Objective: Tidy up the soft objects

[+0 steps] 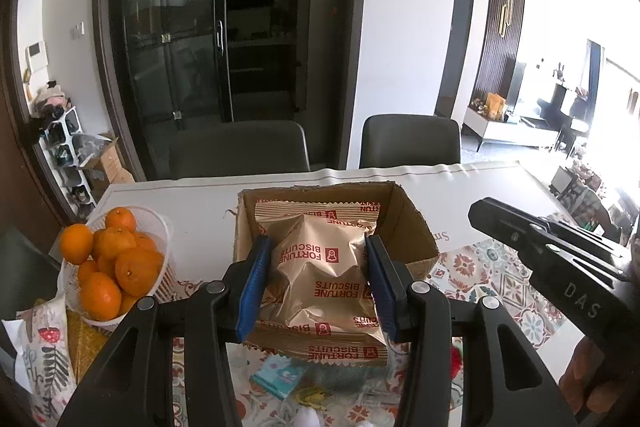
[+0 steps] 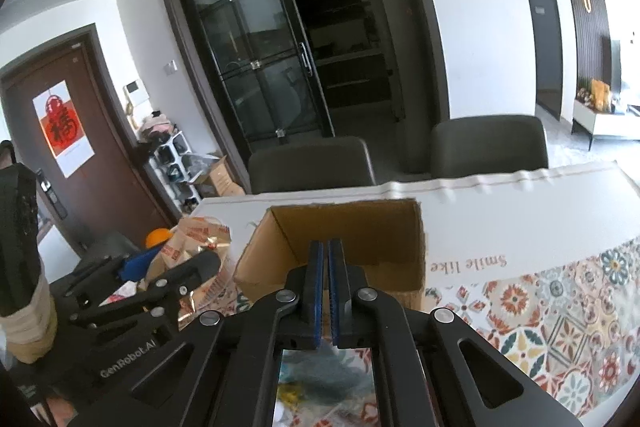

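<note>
On the dining table (image 1: 192, 211), under a patterned cloth, one open cardboard box (image 1: 404, 223), brown, flaps trimmed.

Item: gold foil biscuit packets (image 1: 316, 267), printed "Fortune Biscuits", several joined or stacked in a soft bundle. Held in the air in front of the box, its far end seen against the box mouth; whether any part already lies inside cannot be told from either view.

Item: left gripper (image 1: 316, 255), blue pads pressed on the two sides of the bundle, foil puckered between them. Gripping.

Item: right gripper (image 2: 325, 255), jaws closed together with nothing between them, pointing at the box interior, which looks bare from this side.

Item: white mesh basket (image 1: 160, 227) of oranges (image 1: 120, 255), just left of the box, near the bundle's path.

Item: small teal packet (image 1: 278, 377) and other soft odds on the cloth below the grippers, blurred.

Risks noted:
- Slip. Foil is slick and the fill is puffy; the pads hold only the middle, so the loose lower packets may sag or slide out if the hand tilts.
- Snag. The bundle looks nearly as wide as the box mouth; a trailing edge could catch the near wall and push the light box across the cloth.
- Crush. Biscuits inside may break under a harder squeeze.
- Collision. The two grippers are close; the right could be struck.
</note>
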### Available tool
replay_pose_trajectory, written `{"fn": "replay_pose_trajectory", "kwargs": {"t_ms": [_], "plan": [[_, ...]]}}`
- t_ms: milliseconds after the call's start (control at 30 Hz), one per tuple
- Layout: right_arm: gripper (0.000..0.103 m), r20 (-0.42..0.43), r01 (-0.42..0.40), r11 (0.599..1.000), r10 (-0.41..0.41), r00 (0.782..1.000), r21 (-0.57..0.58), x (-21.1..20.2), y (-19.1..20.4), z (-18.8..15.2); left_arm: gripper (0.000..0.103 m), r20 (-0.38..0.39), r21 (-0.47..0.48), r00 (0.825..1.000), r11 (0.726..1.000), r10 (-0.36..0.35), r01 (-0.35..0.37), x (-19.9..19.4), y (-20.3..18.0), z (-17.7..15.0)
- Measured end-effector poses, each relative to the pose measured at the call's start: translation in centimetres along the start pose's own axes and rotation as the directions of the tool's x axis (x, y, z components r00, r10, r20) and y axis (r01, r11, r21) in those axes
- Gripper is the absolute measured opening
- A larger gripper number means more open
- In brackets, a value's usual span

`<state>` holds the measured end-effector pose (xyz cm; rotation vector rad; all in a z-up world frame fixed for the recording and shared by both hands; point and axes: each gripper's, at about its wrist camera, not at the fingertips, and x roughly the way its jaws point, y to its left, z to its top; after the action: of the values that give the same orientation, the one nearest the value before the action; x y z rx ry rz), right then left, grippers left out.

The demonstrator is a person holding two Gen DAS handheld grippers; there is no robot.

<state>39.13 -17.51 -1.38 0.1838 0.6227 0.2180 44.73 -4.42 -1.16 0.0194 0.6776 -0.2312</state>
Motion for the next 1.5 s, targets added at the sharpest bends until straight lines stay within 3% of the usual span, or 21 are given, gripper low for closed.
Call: {"fn": "replay_pose_trajectory", "kwargs": {"t_ms": [367, 633, 700, 800, 900, 1033, 1167, 1500], "plan": [[0.004, -0.093, 0.003, 0.999, 0.000, 0.996, 0.032, 4.0, -1.3, 2.0, 0.047, -0.088, 0.013, 0.996, 0.999, -0.034, 0.035, 4.8, 0.3, 2.9], [0.004, -0.202, 0.025, 0.996, -0.007, 0.979, 0.089, 8.2, -3.5, 2.8, 0.048, -0.202, 0.020, 0.978, 0.998, -0.052, 0.057, 9.4, 0.2, 4.3], [0.004, -0.238, 0.025, 0.994, 0.000, 0.971, 0.104, 9.4, -4.1, 2.8, 0.050, -0.230, 0.024, 0.972, 0.998, -0.052, 0.059, 10.5, 0.0, 4.6], [0.004, -0.277, 0.042, 0.992, -0.006, 0.961, 0.122, 10.5, -4.9, 2.8, 0.070, -0.254, 0.020, 0.967, 0.999, -0.032, 0.038, 11.7, -0.1, 4.8], [0.009, -0.302, 0.066, 0.988, -0.021, 0.953, 0.140, 10.9, -5.6, 2.7, 0.074, -0.248, 0.026, 0.969, 0.999, -0.016, 0.023, 11.6, -0.2, 4.7], [0.040, -0.317, 0.115, 0.983, -0.064, 0.946, 0.144, 10.6, -6.1, 2.4, 0.079, -0.236, 0.036, 0.972, 0.999, 0.009, 0.000, 10.7, 0.0, 4.5], [0.053, -0.308, 0.158, 0.981, -0.117, 0.944, 0.113, 9.2, -5.6, 2.1, 0.080, -0.248, 0.050, 0.969, 0.999, 0.018, -0.006, 9.7, 0.0, 3.7], [0.062, -0.343, 0.211, 0.974, -0.170, 0.924, 0.085, 6.0, -5.3, -0.3, 0.080, -0.339, 0.036, 0.941, 0.999, -0.014, 0.028, 7.3, -0.5, 0.6]]}}
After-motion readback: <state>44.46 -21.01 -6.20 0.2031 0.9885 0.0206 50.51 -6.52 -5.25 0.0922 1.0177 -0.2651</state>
